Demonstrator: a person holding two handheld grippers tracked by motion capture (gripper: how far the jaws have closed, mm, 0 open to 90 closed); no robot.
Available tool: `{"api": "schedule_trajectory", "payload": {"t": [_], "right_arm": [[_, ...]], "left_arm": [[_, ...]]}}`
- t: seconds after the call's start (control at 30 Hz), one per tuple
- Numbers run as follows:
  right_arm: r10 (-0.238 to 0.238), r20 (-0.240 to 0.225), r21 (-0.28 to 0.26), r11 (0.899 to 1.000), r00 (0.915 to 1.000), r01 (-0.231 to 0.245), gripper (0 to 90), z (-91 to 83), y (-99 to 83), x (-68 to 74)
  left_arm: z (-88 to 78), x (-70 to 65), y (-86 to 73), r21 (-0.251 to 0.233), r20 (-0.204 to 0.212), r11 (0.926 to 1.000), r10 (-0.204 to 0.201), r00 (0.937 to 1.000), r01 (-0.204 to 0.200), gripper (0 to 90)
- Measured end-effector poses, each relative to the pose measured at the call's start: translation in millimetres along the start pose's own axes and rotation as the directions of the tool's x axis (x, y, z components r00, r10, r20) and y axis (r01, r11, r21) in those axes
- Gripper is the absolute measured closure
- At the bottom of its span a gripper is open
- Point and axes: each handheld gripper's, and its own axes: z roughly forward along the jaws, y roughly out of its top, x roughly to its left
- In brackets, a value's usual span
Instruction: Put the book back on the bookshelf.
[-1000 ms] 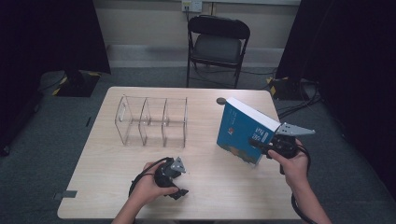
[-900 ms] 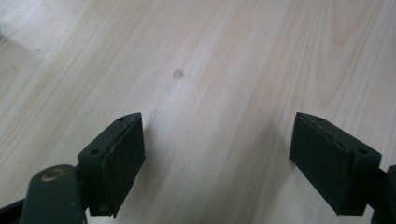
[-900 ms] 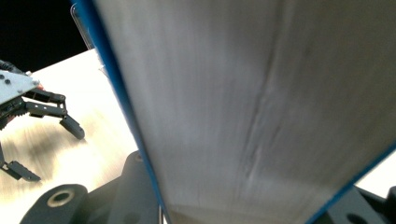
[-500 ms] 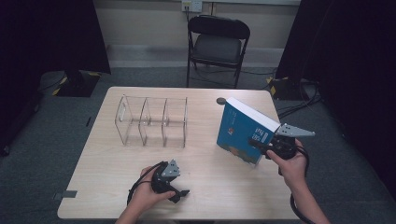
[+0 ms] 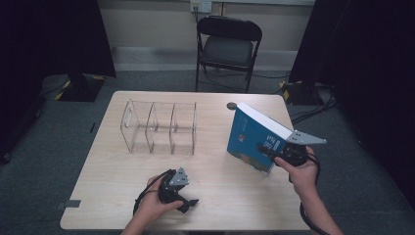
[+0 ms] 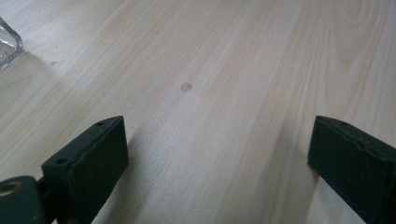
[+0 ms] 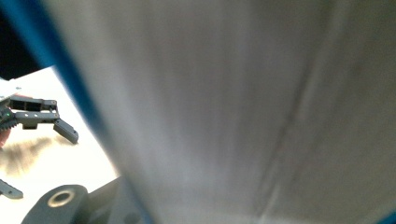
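On table (image 5: pixel 215 196): left tool (image 5: pixel 188 203) spread, right tool (image 5: pixel 266 151) clamped on book (image 5: pixel 249 137).

I am looking into what reads as a lab or recording studio set up for data capture. A single pale wood-grain desk (image 5: pixel 117 205) stands alone on grey carpet (image 5: pixel 54 147), hemmed in by black curtains (image 5: pixel 49 39) on both sides. A black folding chair (image 5: pixel 227 46) sits beyond the desk against a plain beige wall with a power outlet (image 5: pixel 201 5). Cables (image 5: pixel 313 100) trail over the floor near yellow-and-black hazard tape (image 5: pixel 292 93).
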Motion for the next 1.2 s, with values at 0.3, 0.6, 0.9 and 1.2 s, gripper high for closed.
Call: {"api": "schedule_trajectory", "payload": {"t": [0.3, 0.6, 0.9, 1.2], "right_arm": [[0.002, 0.034, 0.0, 1.0, 0.9994, -0.002, 62.1, 0.7, 1.9, 6.3], [0.055, 0.051, -0.041, 0.998, 0.9972, -0.053, 62.4, -8.1, -0.6, 4.6], [0.037, 0.014, -0.048, 0.998, 0.9992, -0.036, 62.4, -19.1, 3.4, 15.6], [-0.007, -0.1, -0.096, 0.995, 0.995, -0.003, 62.2, -18.2, -3.7, 47.3]], "left_arm": [[0.0, 0.3, 0.1, 0.002, 0.001, 1.0, 0.003, 1.0, -0.003, 4.5], [0.0, 0.1, 0.1, 0.001, 0.001, 1.0, 0.0, 1.0, 0.0, 4.5], [0.1, 0.1, 0.1, 0.0, 0.002, 1.0, 0.0, 1.0, 0.0, 4.5], [0.1, 0.1, 0.0, -0.001, 0.001, 1.0, 0.0, 1.0, 0.0, 4.5]]}}
